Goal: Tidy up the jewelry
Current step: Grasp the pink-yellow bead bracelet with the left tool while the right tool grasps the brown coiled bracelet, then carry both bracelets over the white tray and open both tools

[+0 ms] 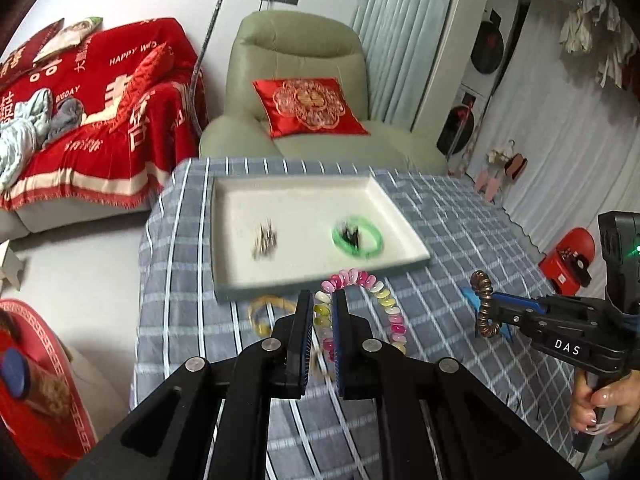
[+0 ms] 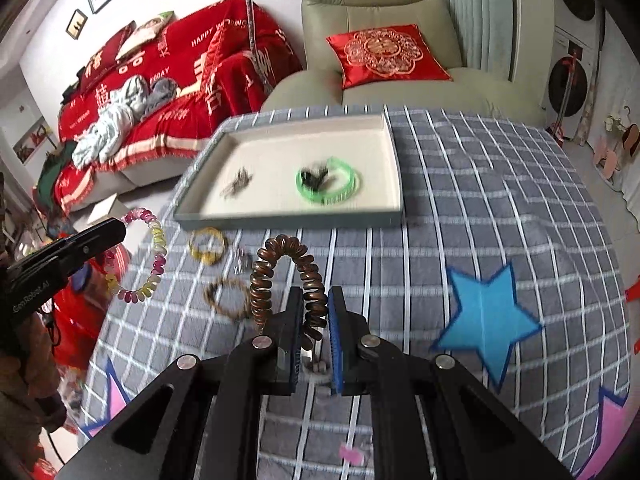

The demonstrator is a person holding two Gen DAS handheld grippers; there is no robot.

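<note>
While the left gripper (image 1: 323, 312) clamped the beaded bracelet (image 1: 370, 304), the right gripper (image 2: 316, 316) gripped the brown spiral band (image 2: 280, 276) near the tray (image 2: 288, 218).

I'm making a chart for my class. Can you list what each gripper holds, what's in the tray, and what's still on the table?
left hand-held gripper: shut on pink-and-yellow bead bracelet
right hand-held gripper: shut on brown coil bracelet
tray: green bangle, blurred small pieces
tablecloth: yellow bracelet, brown beaded bracelet

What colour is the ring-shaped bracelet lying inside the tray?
Bright green bracelet, clearest in the right wrist view, though blurred.
</note>
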